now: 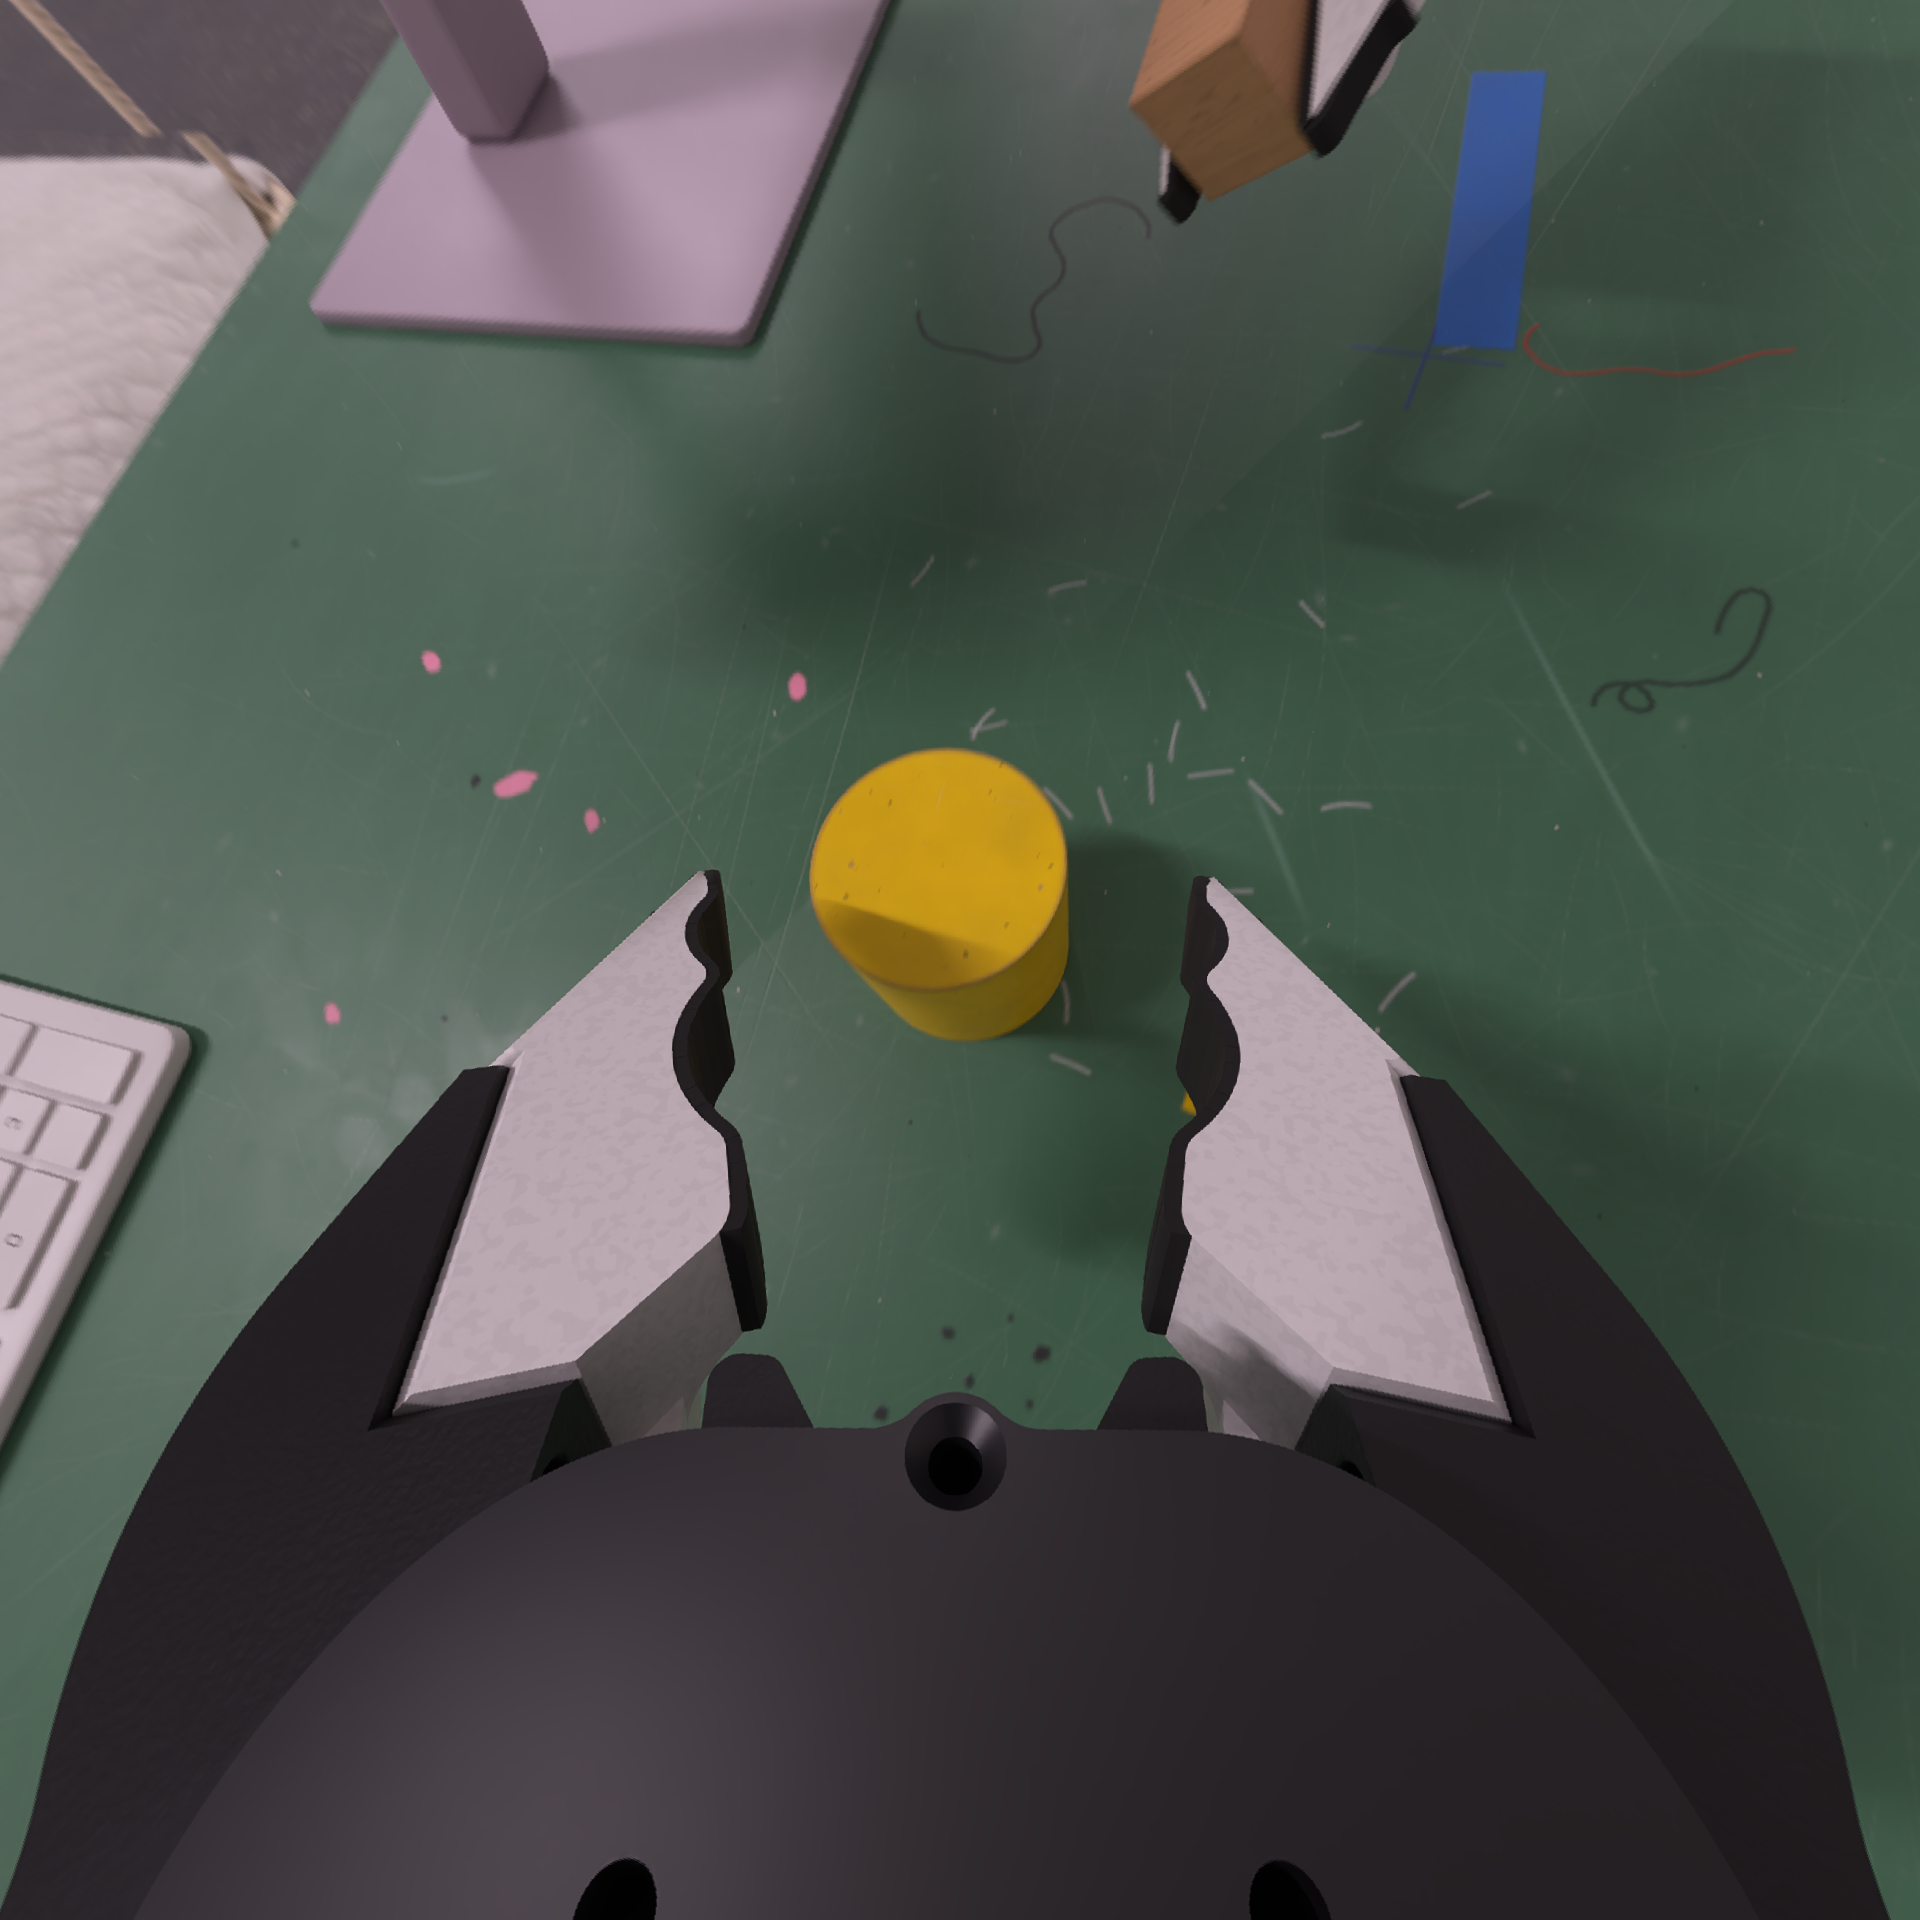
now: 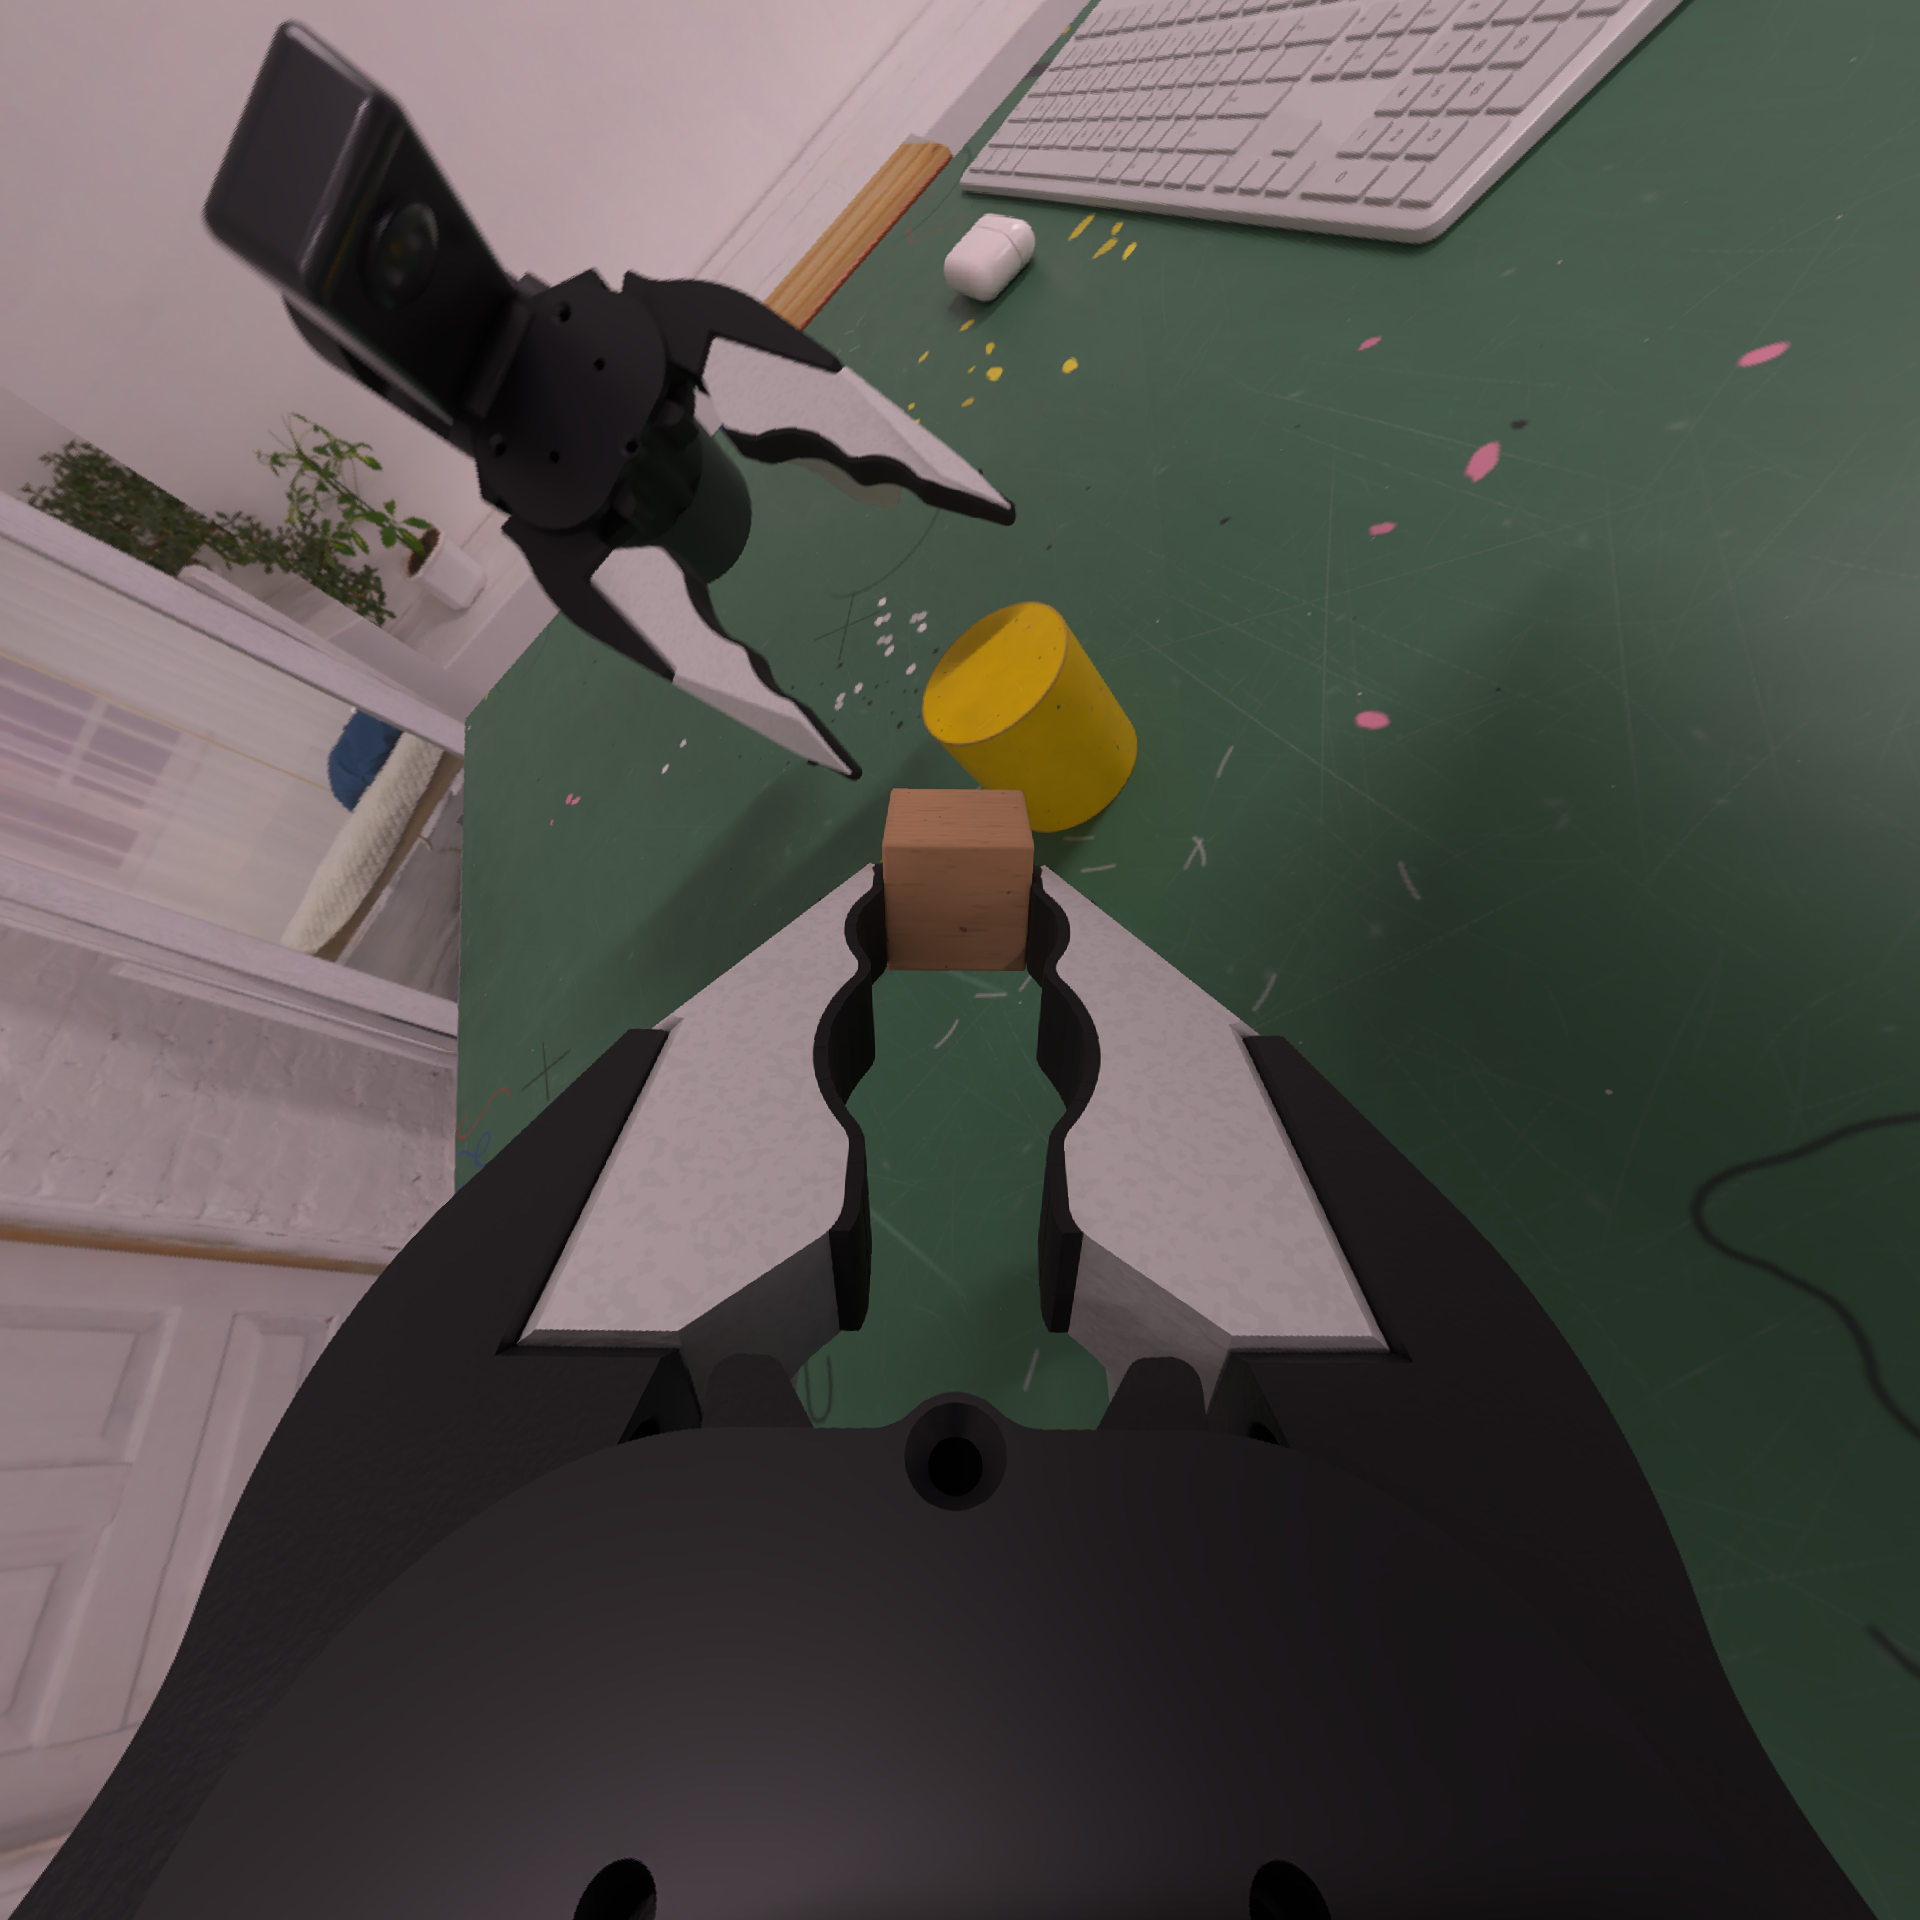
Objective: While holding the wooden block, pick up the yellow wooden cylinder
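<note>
The yellow wooden cylinder stands upright on the green desk mat. My left gripper is open and hovers above it, fingertips on either side, not touching. In the right wrist view the cylinder stands just beyond the wooden block. My right gripper is shut on that block at the fingertips and holds it above the mat. The left gripper shows there, open, up and to the left of the cylinder. The block and right gripper's fingertips show at the top of the left wrist view.
A monitor stand is at the far left. A white keyboard lies at the left edge, also in the right wrist view. A blue strip lies far right. A white earbud case sits near the keyboard. The desk edge is left.
</note>
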